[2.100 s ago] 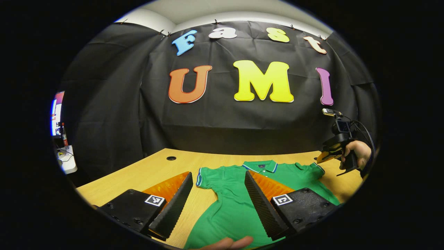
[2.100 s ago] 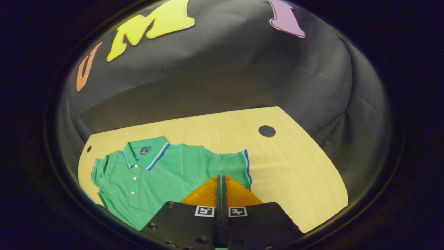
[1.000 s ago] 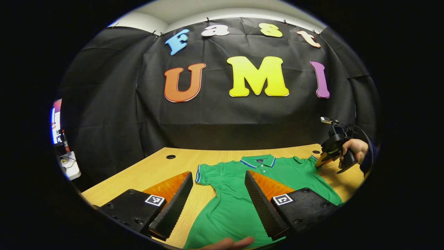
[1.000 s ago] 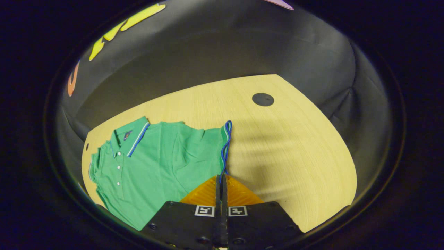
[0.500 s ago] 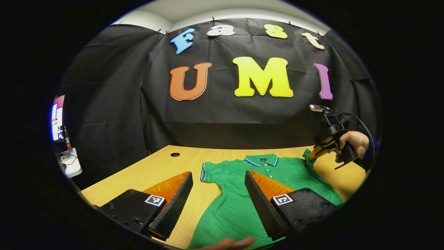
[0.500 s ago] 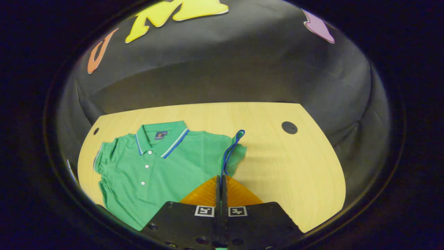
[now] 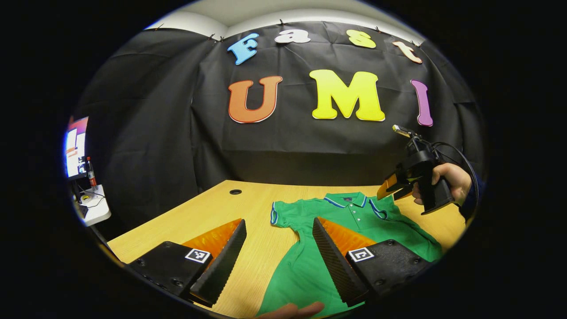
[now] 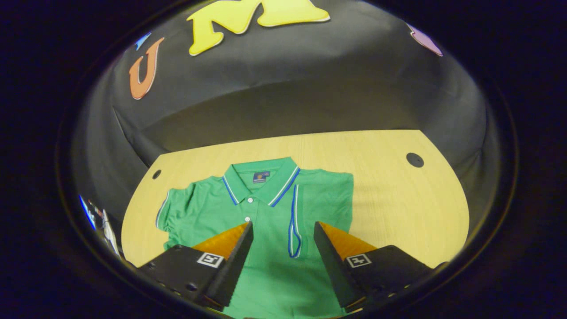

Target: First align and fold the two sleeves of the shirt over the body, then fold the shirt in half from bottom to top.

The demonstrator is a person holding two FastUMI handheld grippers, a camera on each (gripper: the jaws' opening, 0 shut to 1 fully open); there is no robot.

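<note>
On wooden table, green polo shirt lies flat, collar toward booth wall. One sleeve already folded over body (blue-trimmed cuff beside button placket); other sleeve spread out at 9 o'clock in right gripper view. Your right gripper hovers above folded sleeve, fingers apart, holding nothing. Your left gripper fingers wide apart over shirt's lower half, grasping nothing. Your fingertip at 6 o'clock in left gripper view.

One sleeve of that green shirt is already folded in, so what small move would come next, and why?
Probably the left hand-held gripper, now open, reaches for the other sleeve, which lies spread flat on the table. The first sleeve already lies over the shirt, and the right hand-held gripper hangs open above it.
</note>
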